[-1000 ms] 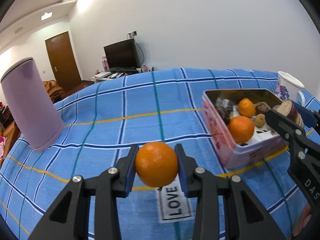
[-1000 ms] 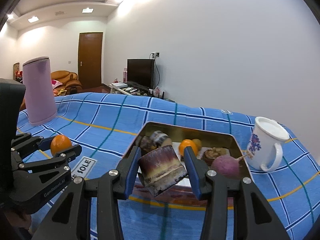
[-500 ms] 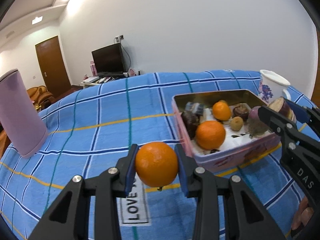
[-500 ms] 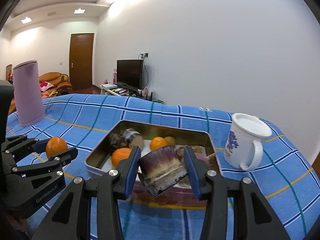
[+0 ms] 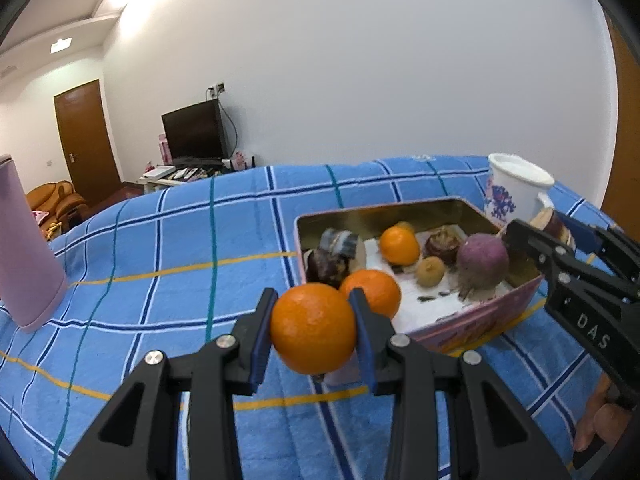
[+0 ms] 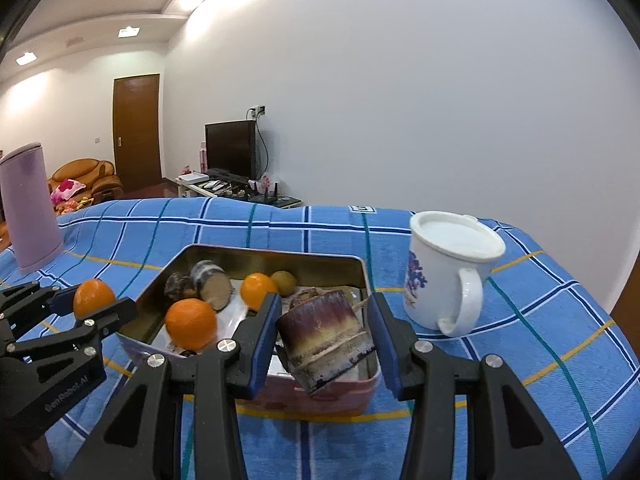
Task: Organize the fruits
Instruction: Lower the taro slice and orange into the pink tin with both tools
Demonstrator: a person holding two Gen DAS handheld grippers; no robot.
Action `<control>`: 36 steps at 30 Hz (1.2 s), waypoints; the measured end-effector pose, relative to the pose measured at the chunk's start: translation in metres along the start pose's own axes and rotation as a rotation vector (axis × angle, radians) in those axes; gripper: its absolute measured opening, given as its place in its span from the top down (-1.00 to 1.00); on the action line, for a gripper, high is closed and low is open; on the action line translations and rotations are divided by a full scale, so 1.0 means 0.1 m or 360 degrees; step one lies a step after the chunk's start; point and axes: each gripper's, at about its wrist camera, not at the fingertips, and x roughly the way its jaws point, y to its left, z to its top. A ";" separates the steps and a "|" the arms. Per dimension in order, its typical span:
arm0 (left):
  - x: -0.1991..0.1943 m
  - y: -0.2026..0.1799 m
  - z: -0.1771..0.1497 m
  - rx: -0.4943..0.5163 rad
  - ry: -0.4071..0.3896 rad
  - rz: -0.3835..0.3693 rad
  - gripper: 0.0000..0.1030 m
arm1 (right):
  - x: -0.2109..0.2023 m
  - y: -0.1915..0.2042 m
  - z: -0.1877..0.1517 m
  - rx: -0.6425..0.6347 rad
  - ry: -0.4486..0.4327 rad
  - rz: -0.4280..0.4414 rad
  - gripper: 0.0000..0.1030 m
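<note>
My left gripper [image 5: 313, 330] is shut on an orange [image 5: 313, 328], held above the cloth just left of the tin's near corner; it also shows in the right wrist view [image 6: 93, 298]. My right gripper [image 6: 325, 334] is shut on a purple sugarcane piece [image 6: 326, 338], held over the near right part of the pink tin [image 6: 320, 394]. The tin [image 5: 480, 326] holds two oranges [image 5: 399, 245], a purple round fruit [image 5: 483, 261], a small brown fruit [image 5: 430, 271] and other sugarcane pieces [image 5: 338, 242].
A white flowered mug [image 6: 450, 272] with a lid stands right of the tin. A tall lilac tumbler [image 6: 30, 208] stands at the far left. The blue checked cloth [image 5: 180, 248] covers the table. A TV and door are far behind.
Both grippers have moved closer to the tin with their loads. The left one has swung right, so the tin now sits just beyond its orange. The right one now hangs over the tin's near edge.
</note>
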 end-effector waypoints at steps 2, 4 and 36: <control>0.00 -0.02 0.04 0.0006 -0.0025 -0.0005 0.26 | 0.00 -0.03 0.00 0.0014 0.0003 -0.0005 0.09; 0.01 -0.05 0.08 0.0010 -0.0051 -0.0015 0.26 | 0.01 -0.05 0.00 0.0029 0.0001 -0.0017 0.09; 0.35 -0.32 0.52 -0.0108 -0.0129 -0.0212 0.26 | 0.32 -0.17 0.47 0.0172 -0.0015 -0.0112 0.09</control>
